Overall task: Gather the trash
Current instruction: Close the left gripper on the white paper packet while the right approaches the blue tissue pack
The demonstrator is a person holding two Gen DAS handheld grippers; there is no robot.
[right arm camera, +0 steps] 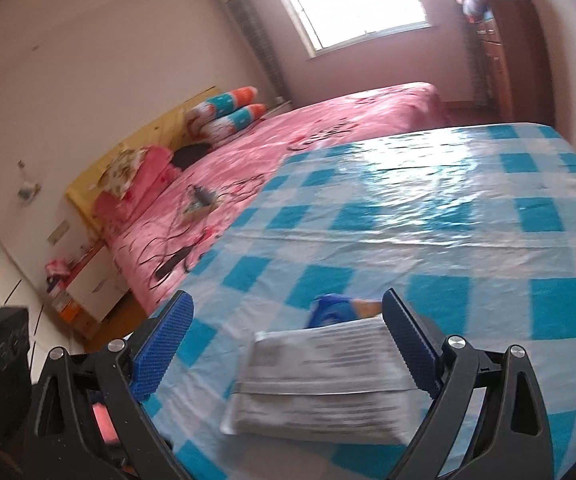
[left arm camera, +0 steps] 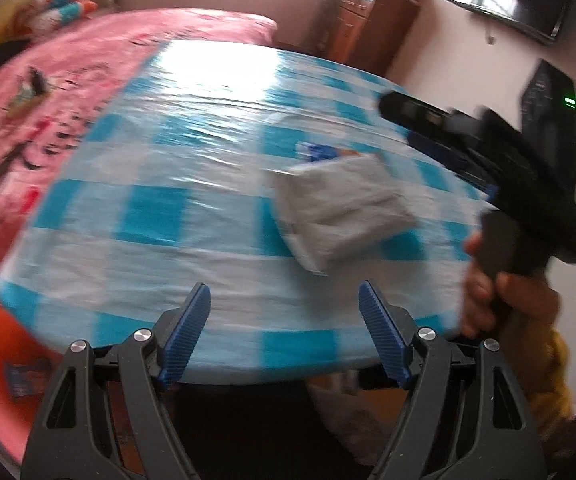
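A flat silver foil packet (left arm camera: 341,210) lies on the blue-and-white checked tablecloth (left arm camera: 160,216), with a small blue wrapper (left arm camera: 319,152) just behind it. My left gripper (left arm camera: 286,300) is open and empty, above the table's near edge, short of the packet. In the right wrist view the silver packet (right arm camera: 319,380) lies between the open fingers of my right gripper (right arm camera: 288,312), closer to the right finger, and the blue wrapper (right arm camera: 333,310) lies beyond it. The right gripper's body and the hand holding it show at the right of the left wrist view (left arm camera: 507,184).
An orange bin (left arm camera: 4,364) with a blue wrapper inside stands below the table's left corner. A pink bed (right arm camera: 327,128) runs along the table's left side. A wooden cabinet (left arm camera: 371,28) stands at the back, and a black device (right arm camera: 0,364) on the floor.
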